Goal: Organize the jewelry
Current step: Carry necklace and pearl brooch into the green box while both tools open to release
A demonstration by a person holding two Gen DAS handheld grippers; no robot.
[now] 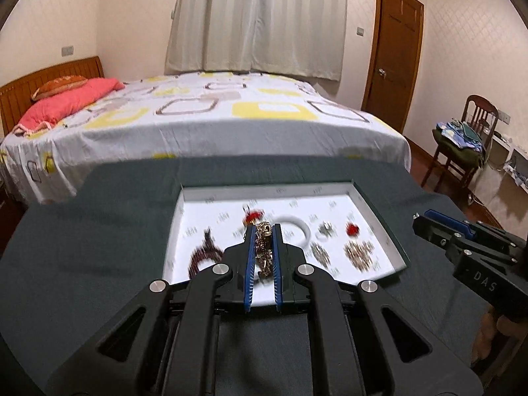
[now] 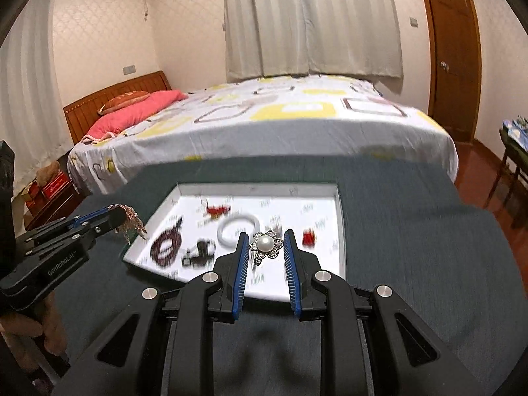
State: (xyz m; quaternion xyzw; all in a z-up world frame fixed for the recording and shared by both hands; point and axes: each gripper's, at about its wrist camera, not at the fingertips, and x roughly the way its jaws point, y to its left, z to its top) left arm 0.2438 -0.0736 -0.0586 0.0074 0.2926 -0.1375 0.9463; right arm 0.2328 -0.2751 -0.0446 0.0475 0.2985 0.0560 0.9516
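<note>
Left wrist view shows the left gripper [image 1: 263, 231] clamped on a gold chain [image 1: 263, 247] at frame centre; right gripper [image 2: 266, 243] pinches a pearl brooch [image 2: 266, 243]. Most jewelry remains loose in the white tray [image 2: 325, 264].

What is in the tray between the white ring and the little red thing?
In the right wrist view, the pearl flower brooch sits between the white ring and the red piece, framed by the right hand-held gripper.

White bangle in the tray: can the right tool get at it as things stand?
Probably not yet: the right tool already has a pearl flower brooch between its fingers. The white bangle lies just ahead and left in the tray, uncovered.
</note>
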